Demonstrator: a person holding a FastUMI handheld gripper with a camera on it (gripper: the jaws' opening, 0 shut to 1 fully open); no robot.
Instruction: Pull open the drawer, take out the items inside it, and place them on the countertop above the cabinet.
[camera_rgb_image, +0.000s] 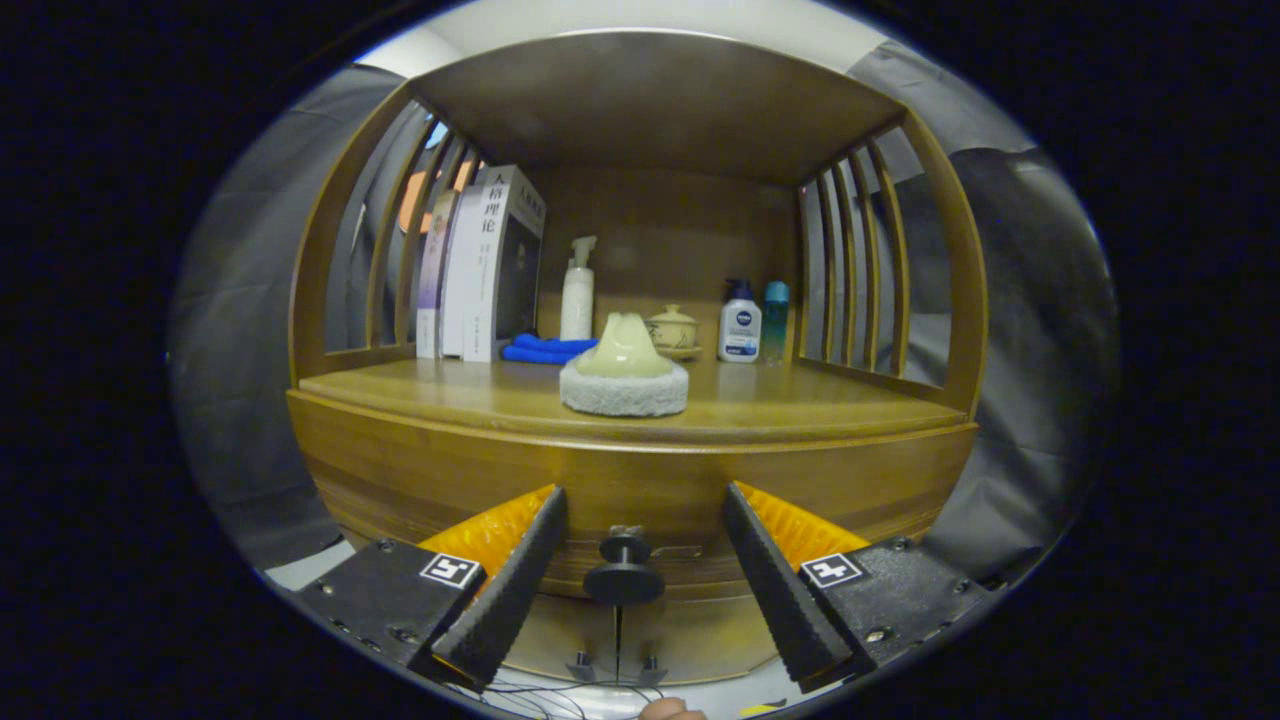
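Tongs (640, 560) spread wide, straddling the drawer knob (624, 575) without touching it.
I see the drawer front (640, 480) shut, the black knob sitting between my two fingers. Up on the countertop (790, 405) rests a round scrub pad (624, 378); behind it are books (480, 265), a blue cloth (545, 348) and bottles (740, 322).
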